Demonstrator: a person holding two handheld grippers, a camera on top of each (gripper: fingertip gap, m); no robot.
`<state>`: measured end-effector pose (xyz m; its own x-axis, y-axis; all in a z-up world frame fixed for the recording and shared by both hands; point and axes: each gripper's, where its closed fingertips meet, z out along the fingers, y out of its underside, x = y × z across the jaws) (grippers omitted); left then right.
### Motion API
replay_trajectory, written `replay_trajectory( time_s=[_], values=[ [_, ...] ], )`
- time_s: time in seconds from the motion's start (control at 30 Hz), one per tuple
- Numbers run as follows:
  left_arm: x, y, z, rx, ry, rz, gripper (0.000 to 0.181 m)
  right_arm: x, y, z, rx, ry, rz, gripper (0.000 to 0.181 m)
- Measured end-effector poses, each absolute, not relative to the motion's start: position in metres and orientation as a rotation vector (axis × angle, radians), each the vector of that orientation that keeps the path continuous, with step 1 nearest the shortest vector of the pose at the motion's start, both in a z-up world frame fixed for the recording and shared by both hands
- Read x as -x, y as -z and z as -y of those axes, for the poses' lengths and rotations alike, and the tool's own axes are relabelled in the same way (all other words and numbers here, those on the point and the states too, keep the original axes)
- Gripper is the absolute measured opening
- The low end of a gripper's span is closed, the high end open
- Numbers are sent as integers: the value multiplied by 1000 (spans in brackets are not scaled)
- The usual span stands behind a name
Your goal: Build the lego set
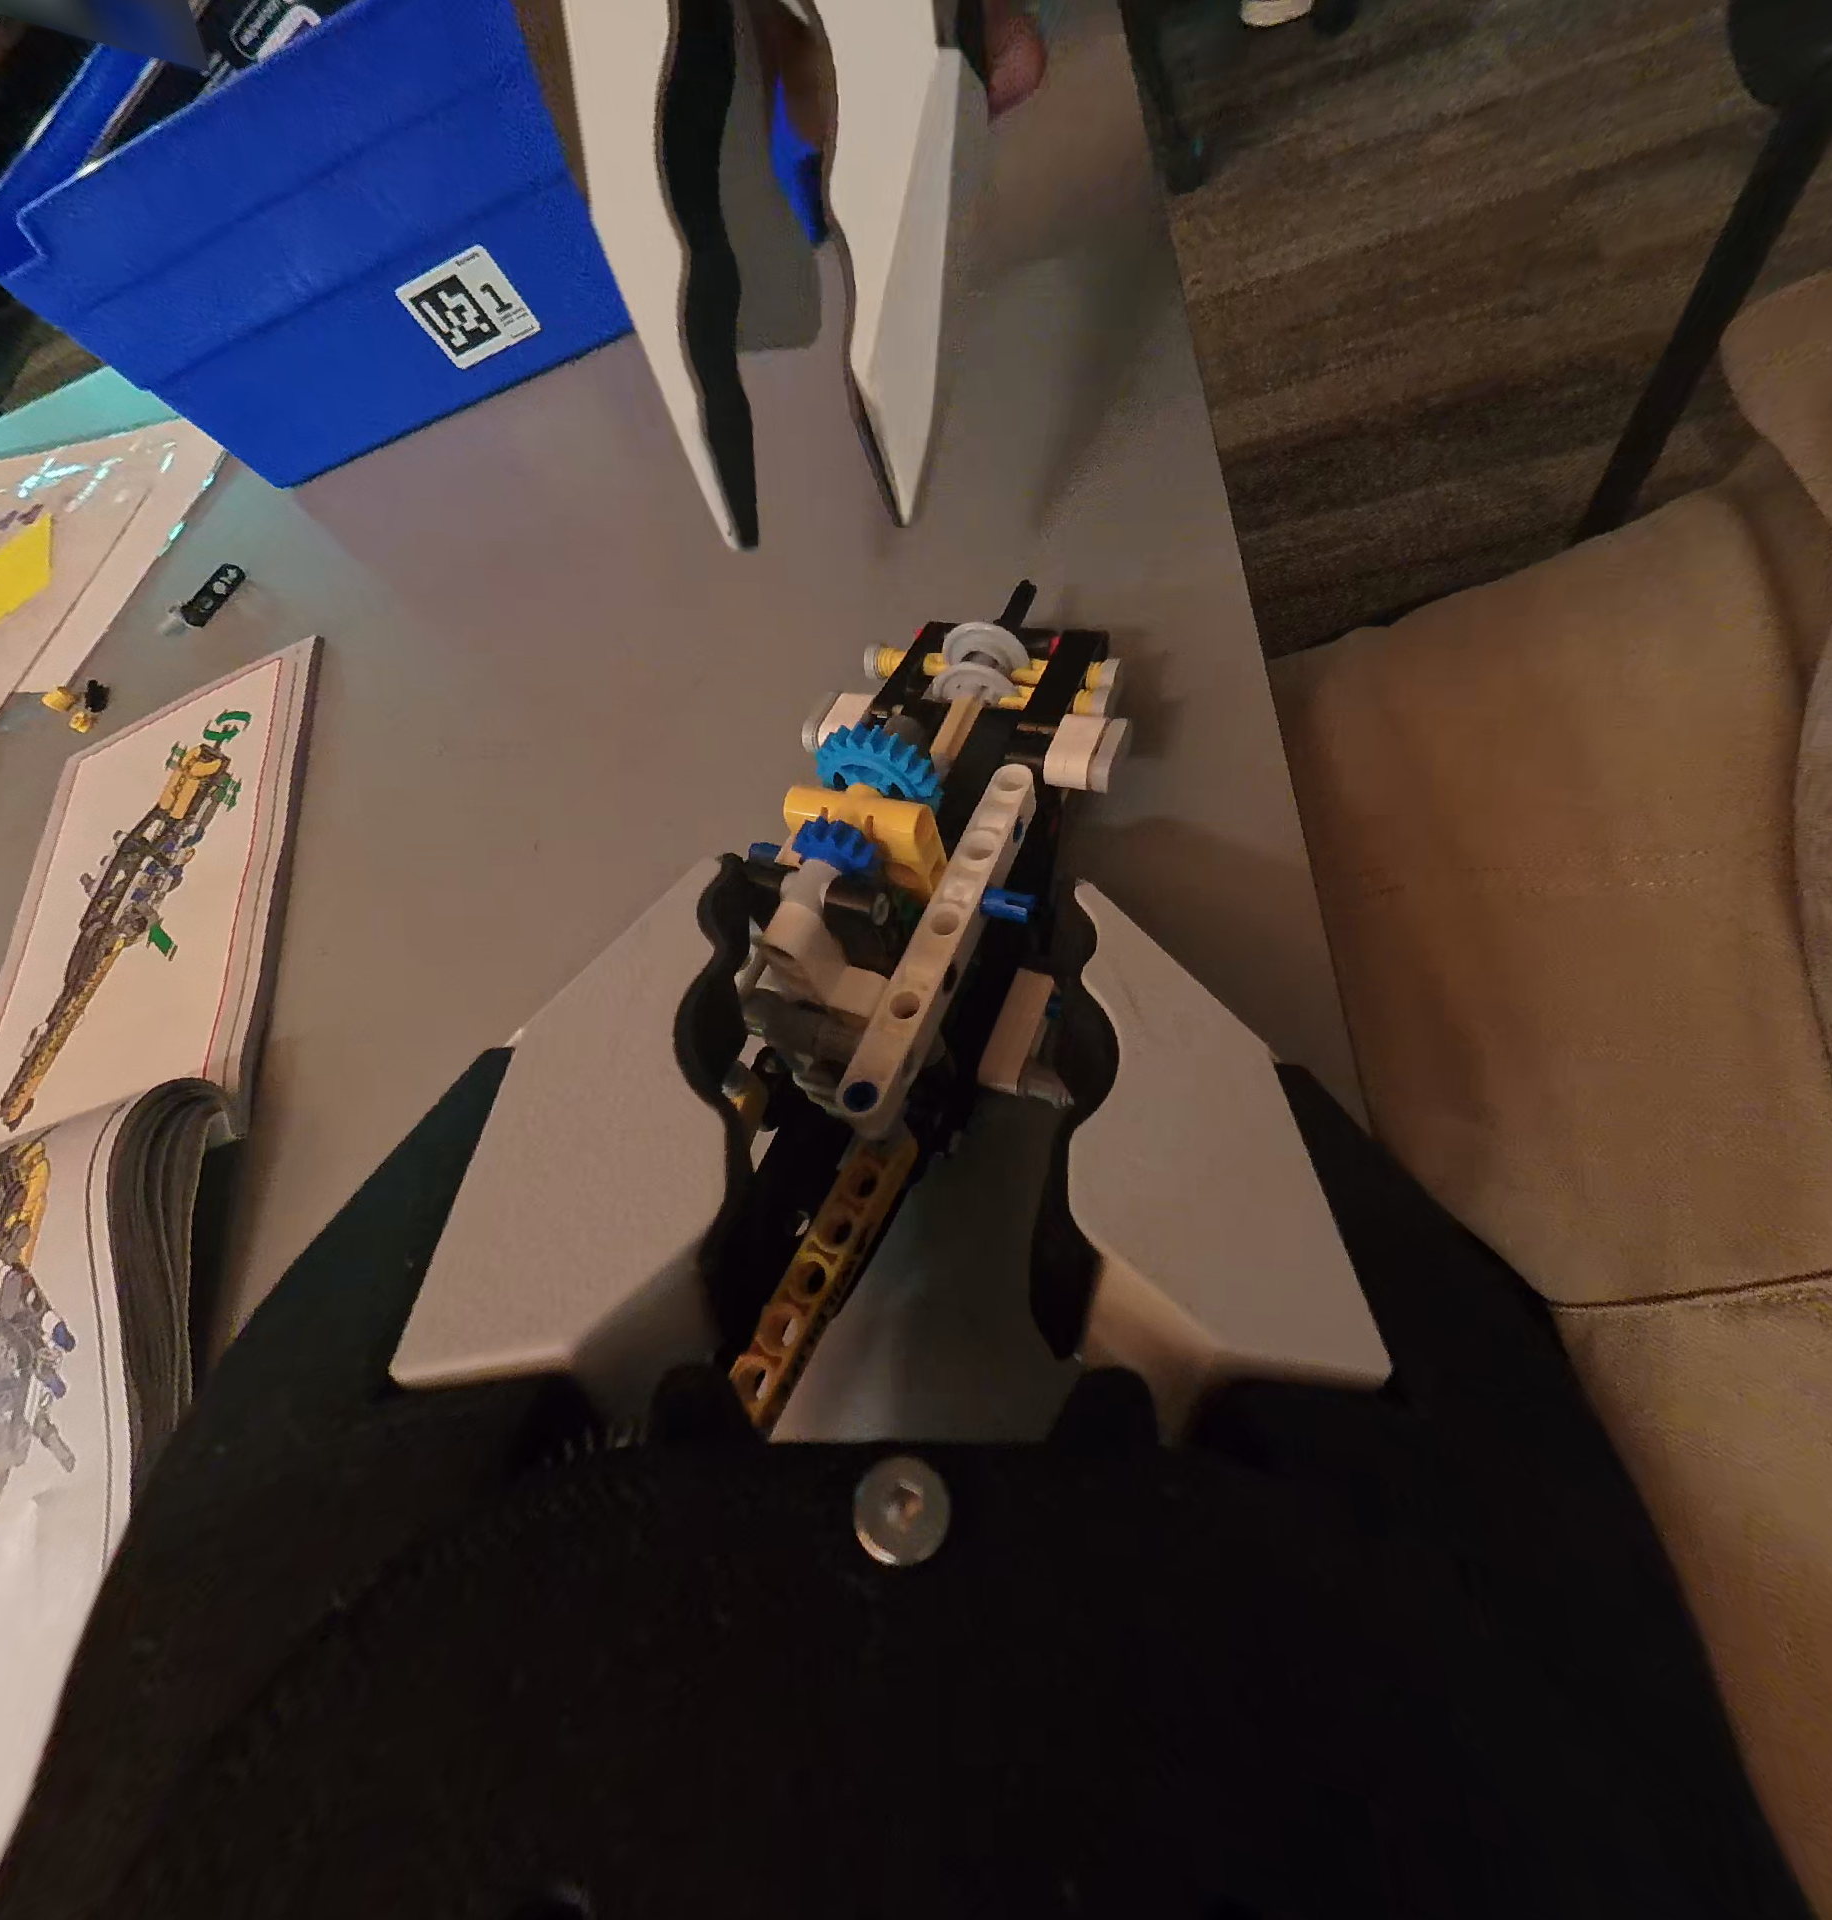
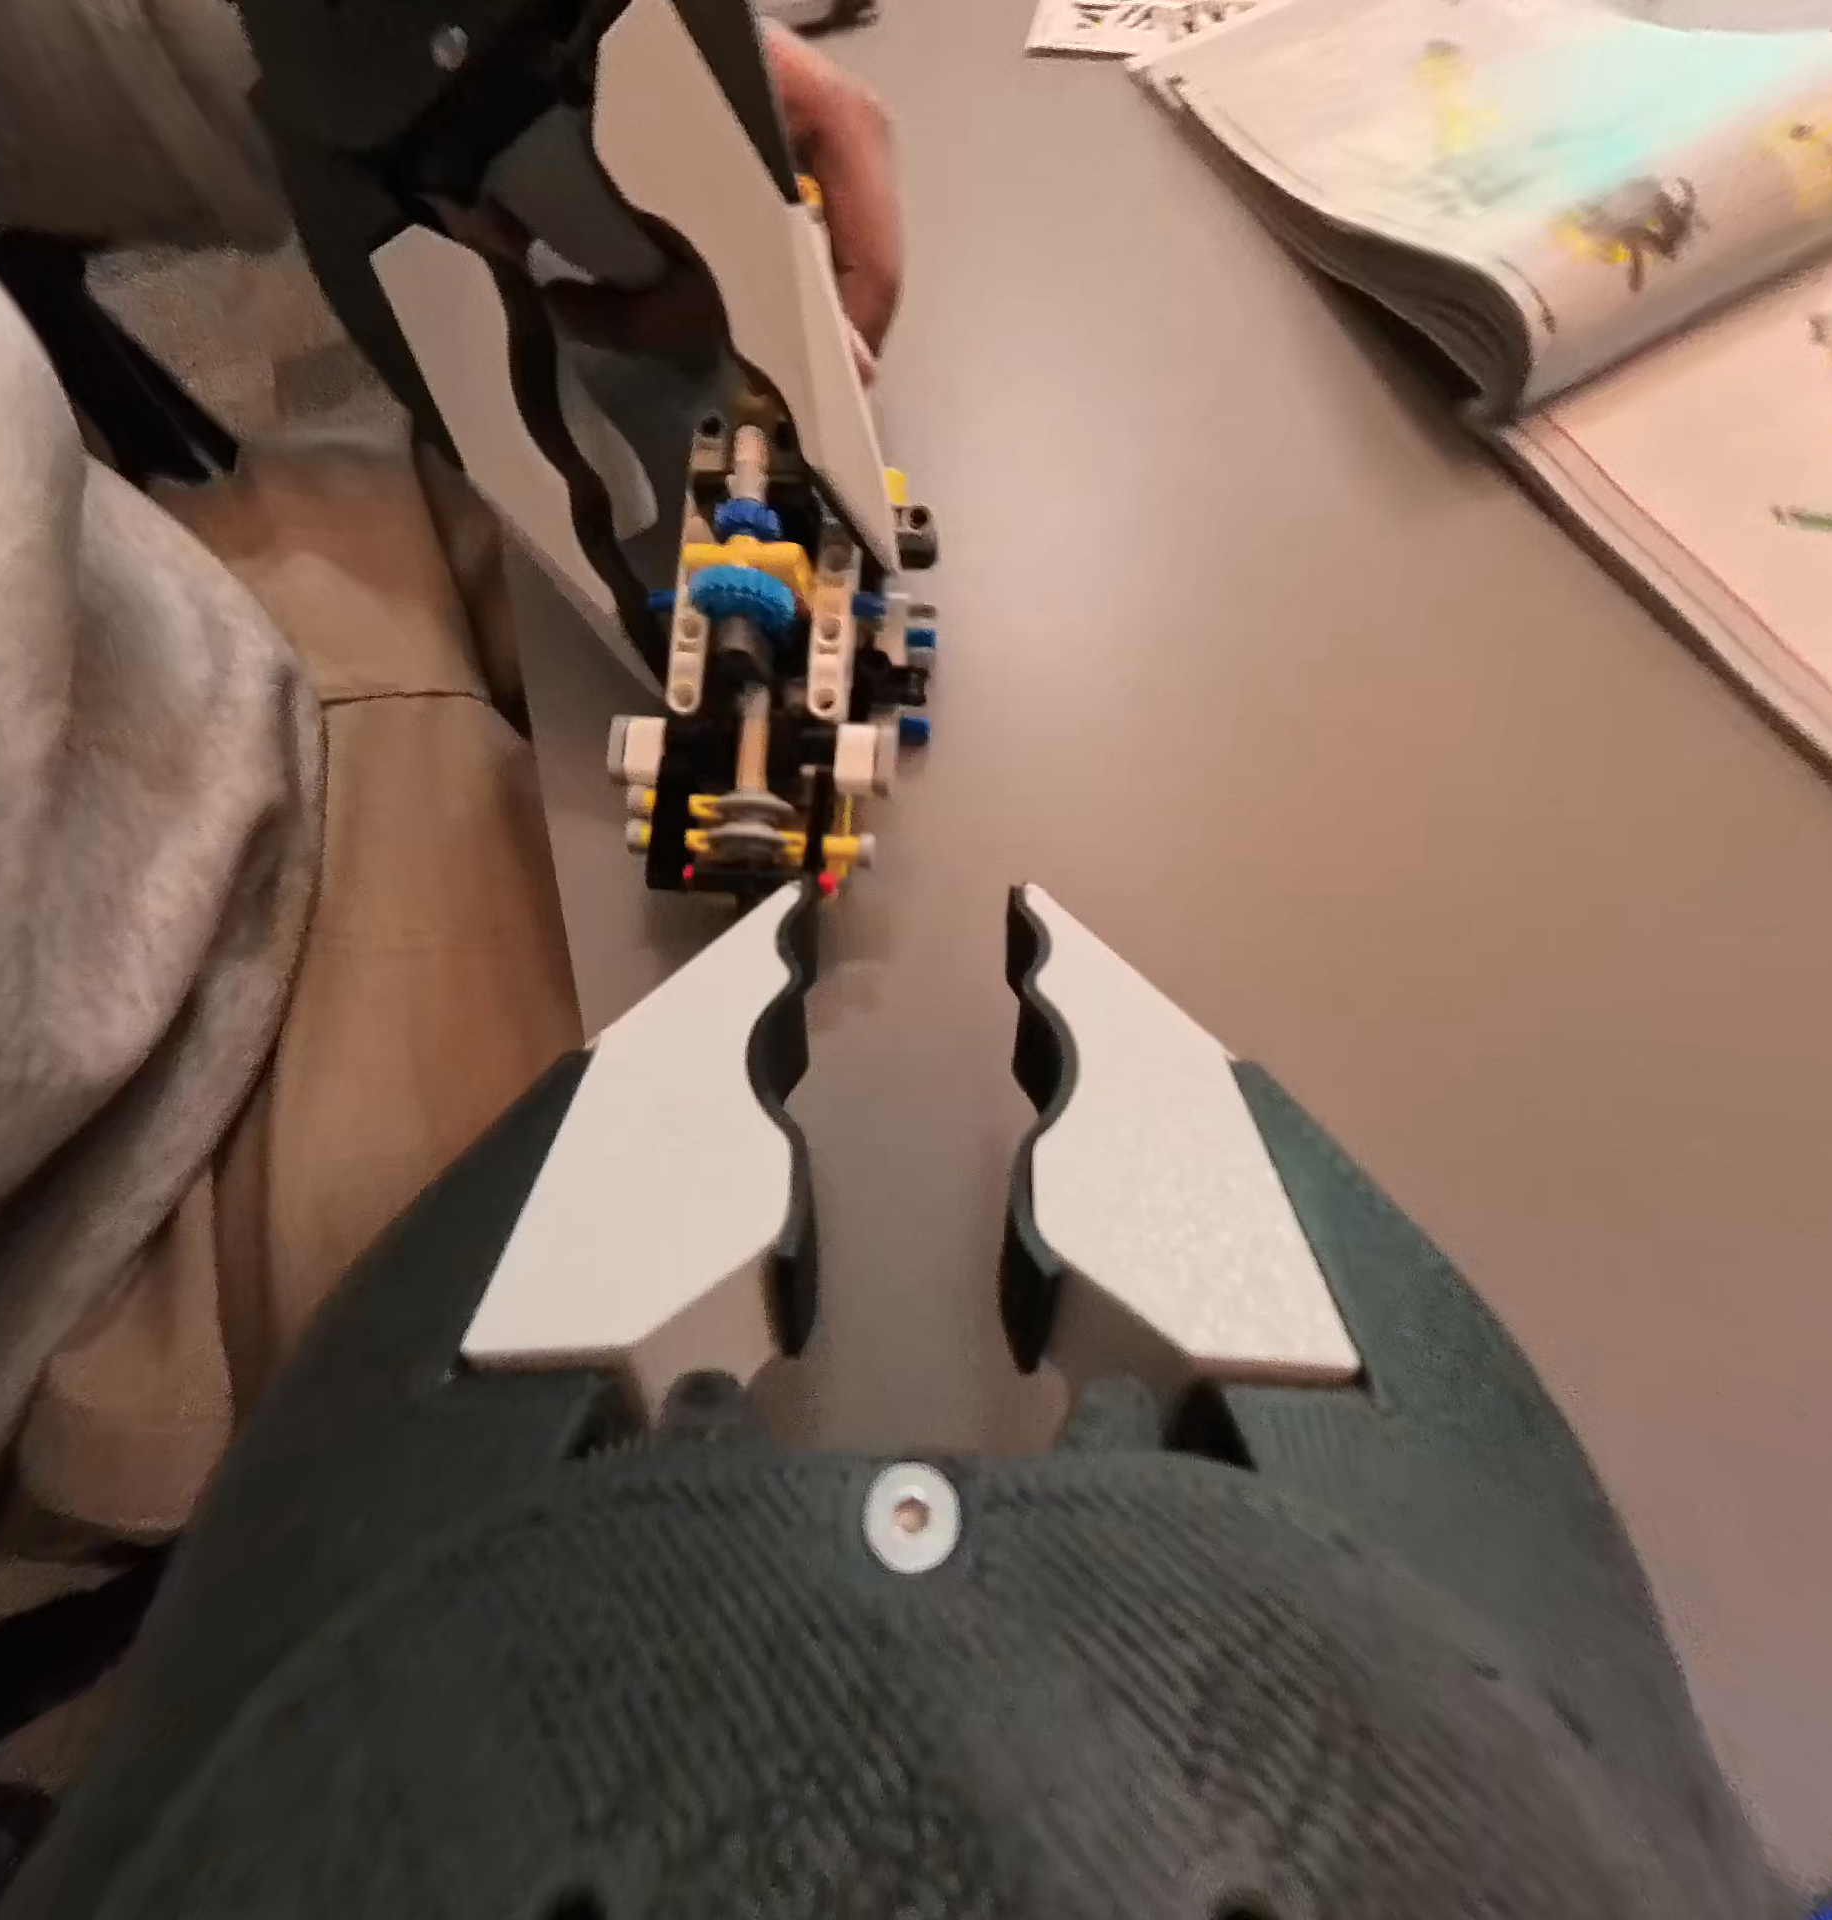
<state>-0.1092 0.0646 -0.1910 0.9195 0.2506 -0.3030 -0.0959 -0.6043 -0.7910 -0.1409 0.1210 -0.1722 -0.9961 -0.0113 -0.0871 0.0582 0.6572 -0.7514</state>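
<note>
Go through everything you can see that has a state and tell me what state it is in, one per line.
Left tongs: shut on the partly built lego model.
Right tongs: open, empty.
Partly built lego model: unfinished, lying on the grey table.
Thick instruction booklet: open.
Blue plastic bin: contents not visible.

The left gripper hides the model's near end. The booklet is blurred and cut off. Two tiny parts are indistinct.
</note>
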Motion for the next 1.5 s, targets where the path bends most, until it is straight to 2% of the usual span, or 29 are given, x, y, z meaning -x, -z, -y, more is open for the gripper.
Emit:
replay_trajectory(
  time_s=[0.3,0.47,0.7,0.9,1.03,1.17,1.5],
  values=[
    [109,193,-63,2171,-471,112,58,128,186,-117,-197,1410,-2604,26],
    [106,193,-64,2172,-479,123,58,139,190,-117,-608,1369,-2433,22],
    [108,190,-65,2165,-533,152,58,129,181,-130,-1090,1514,-2012,41],
    [112,187,-70,2154,-596,165,57,129,172,-125,-1204,1683,-1733,39],
    [114,183,-73,2134,-647,167,57,139,175,-133,-1264,1688,-1730,30],
    [113,170,-78,2070,-670,163,56,136,173,-129,-1247,1680,-1654,35],
    [115,166,-83,2043,-689,168,57,131,163,-126,-1184,1672,-1426,29]
  ],
)
